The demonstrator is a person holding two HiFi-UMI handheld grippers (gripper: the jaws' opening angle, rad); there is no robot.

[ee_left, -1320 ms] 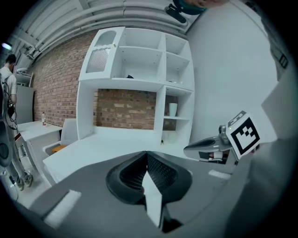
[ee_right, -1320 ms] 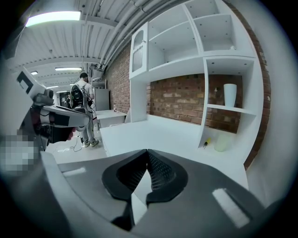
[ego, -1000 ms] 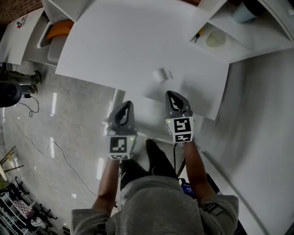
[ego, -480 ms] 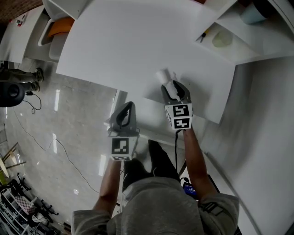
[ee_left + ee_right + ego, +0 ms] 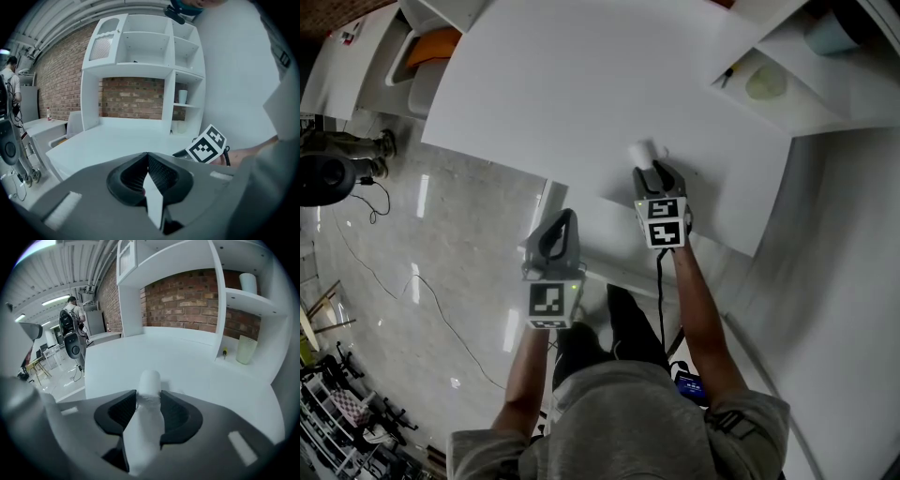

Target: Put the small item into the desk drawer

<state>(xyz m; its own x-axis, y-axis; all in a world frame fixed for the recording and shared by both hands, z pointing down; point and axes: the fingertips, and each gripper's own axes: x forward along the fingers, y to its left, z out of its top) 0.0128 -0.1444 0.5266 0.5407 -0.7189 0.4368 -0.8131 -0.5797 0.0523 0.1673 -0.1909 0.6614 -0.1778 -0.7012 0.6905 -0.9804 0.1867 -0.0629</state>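
A small white roll [image 5: 640,152] lies on the white desk [image 5: 581,84] near its front edge. My right gripper [image 5: 652,174] reaches over that edge, and its jaws are closing with the roll [image 5: 149,380] between them. In the right gripper view the pads [image 5: 173,413] touch both sides of the roll. My left gripper [image 5: 562,221] hangs shut and empty off the desk's front left, over a lower white panel [image 5: 605,232] that looks like the drawer. In the left gripper view its tips [image 5: 147,159] meet.
A white shelf unit at the desk's right holds a pale cup [image 5: 766,82] and a small tool [image 5: 727,75]. An orange-seated chair [image 5: 431,47] stands at the far left. Cables cross the glossy floor [image 5: 422,281]. A person [image 5: 70,317] stands far off.
My right gripper went forward over the desk edge to the white roll and now has it between its jaws. The left gripper stayed where it was.
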